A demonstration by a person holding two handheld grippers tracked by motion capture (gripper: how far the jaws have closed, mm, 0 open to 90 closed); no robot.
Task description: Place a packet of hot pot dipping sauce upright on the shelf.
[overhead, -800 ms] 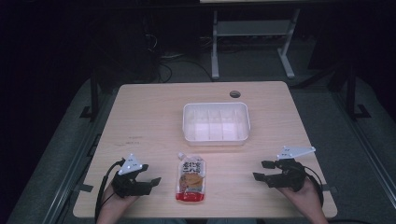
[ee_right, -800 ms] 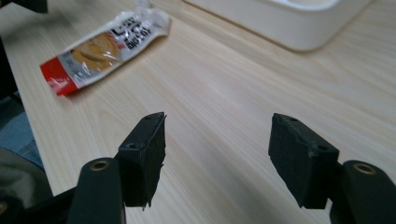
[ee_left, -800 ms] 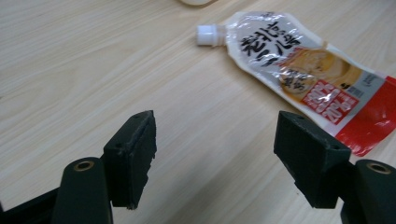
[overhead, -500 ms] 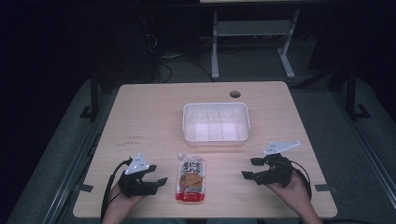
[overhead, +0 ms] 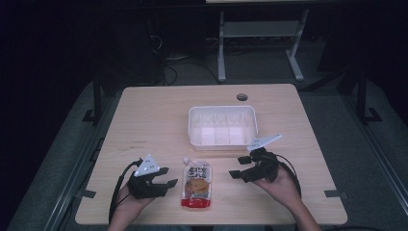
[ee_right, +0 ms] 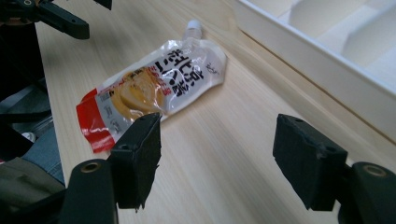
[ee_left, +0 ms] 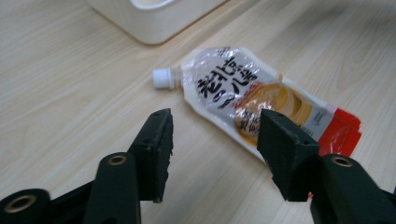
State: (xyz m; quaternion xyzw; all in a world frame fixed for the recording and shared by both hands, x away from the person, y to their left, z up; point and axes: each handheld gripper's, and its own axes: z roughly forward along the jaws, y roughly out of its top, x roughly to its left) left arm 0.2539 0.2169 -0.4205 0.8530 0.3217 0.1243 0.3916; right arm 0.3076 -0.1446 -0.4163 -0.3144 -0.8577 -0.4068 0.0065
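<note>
A spouted food pouch (overhead: 196, 182) with a white cap, dark lettering and a red bottom lies flat near the table's front edge, cap pointing away from the person. My left gripper (overhead: 168, 176) sits just left of it, jaws open and aimed at the pouch (ee_left: 243, 93), with nothing between them (ee_left: 217, 130). To the pouch's right, my right gripper (overhead: 238, 168) hovers open and points left at the pouch (ee_right: 159, 84). Its jaws (ee_right: 217, 140) stand wide over bare wood.
A white divided plastic tray (overhead: 221, 139) stands behind the pouch at mid-table, close to the right gripper (ee_right: 327, 60). A round cable hole (overhead: 242, 97) lies near the far edge. Dark floor and a metal stand (overhead: 260, 29) lie beyond the table.
The right gripper has moved left and slightly away from the person, closer to the pouch and tray. The left gripper has edged a little right toward the pouch.
</note>
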